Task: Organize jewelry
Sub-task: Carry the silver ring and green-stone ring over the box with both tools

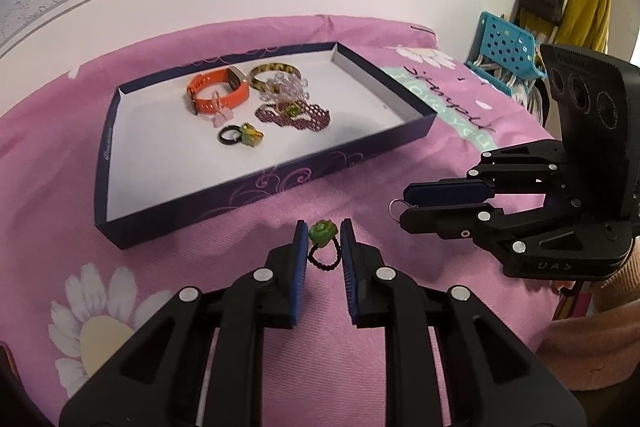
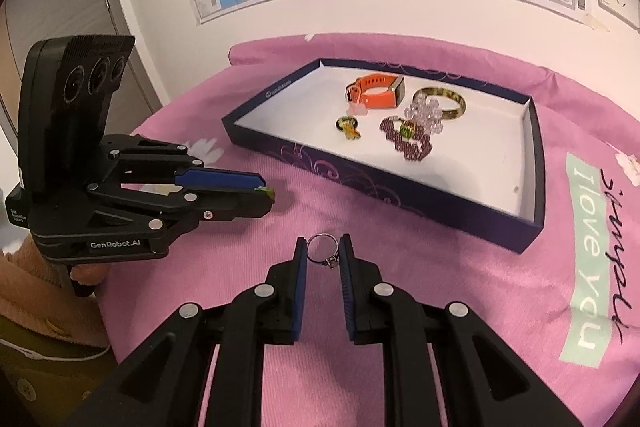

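Left gripper (image 1: 323, 241) fingers clamp green rose ring (image 1: 321, 231), black beaded band. Right gripper (image 2: 323, 251) fingers clamp thin silver ring (image 2: 321, 249); its setting visible only in right view.

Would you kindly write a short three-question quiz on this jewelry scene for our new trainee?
1. True or false: the left gripper is shut on the green rose ring with a black beaded band.
2. What does the right gripper hold? A) thin silver metal ring B) a gold coin C) a red comb
3. Fill in: the orange watch strap lies in the shallow dark purple ____.

Key: 1 true; 2 A; 3 box lid.
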Tool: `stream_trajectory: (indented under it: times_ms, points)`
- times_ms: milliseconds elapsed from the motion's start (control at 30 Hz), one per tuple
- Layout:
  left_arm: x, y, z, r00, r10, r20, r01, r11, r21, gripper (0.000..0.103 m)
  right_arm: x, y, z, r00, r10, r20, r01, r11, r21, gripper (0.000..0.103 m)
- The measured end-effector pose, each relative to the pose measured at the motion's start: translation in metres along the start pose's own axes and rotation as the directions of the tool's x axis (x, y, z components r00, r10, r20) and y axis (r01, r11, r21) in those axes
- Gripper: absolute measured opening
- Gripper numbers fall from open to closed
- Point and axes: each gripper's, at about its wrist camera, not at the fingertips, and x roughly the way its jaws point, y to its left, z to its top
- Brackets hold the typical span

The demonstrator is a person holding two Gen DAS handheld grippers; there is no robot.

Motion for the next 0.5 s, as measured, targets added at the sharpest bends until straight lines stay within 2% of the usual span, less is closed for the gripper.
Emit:
stream_trajectory:
  times_ms: [500]
  points:
    - [-0.016, 0.007, 0.014, 0.998, 0.004, 0.064, -0.002, 1.0, -0.031, 0.017, -0.002, -0.005, 0.02, 0.998, 0.005, 0.055, -0.005, 1.0, 0.008, 0.014]
